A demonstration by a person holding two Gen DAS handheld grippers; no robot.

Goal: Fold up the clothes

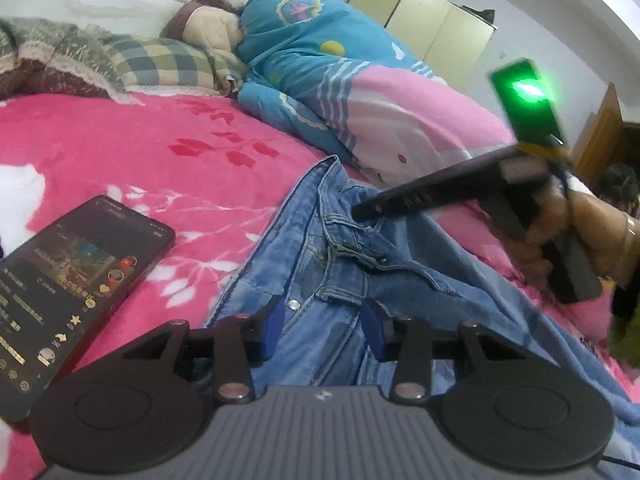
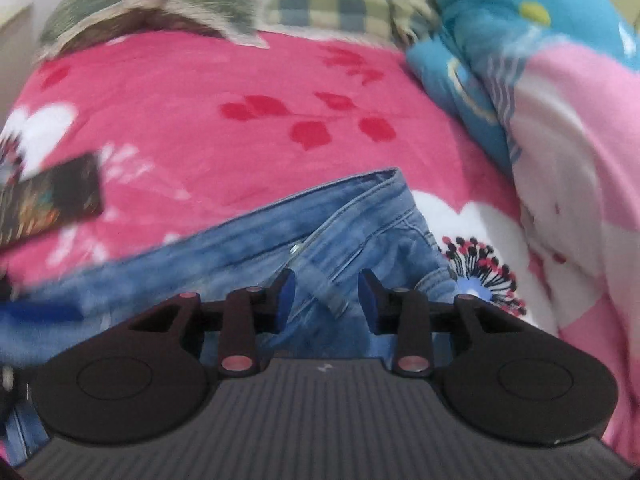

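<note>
While one pair of blue jeans [image 1: 344, 280] is lying on the pink floral blanket [image 1: 120, 148], two grippers are working over it. The jeans are resting with the waistband toward the pillows, the long axis running from there back toward the person, so the legs are passing under the left gripper [image 1: 324, 326]. That gripper is hovering with its jaws apart, just behind the fly button and grasping nothing. The right gripper [image 2: 326, 300], likewise spread and empty, is reaching over the waistband from the jeans' right, held in a hand [image 1: 560, 220]. One phone [image 1: 68, 280] with a lit screen is lying left of the jeans, apart from them. Beyond the jeans, one blue and pink quilt [image 1: 340, 80] is crowding the waistband corner, and one checked pillow [image 1: 160, 60] is sitting farther off.
</note>
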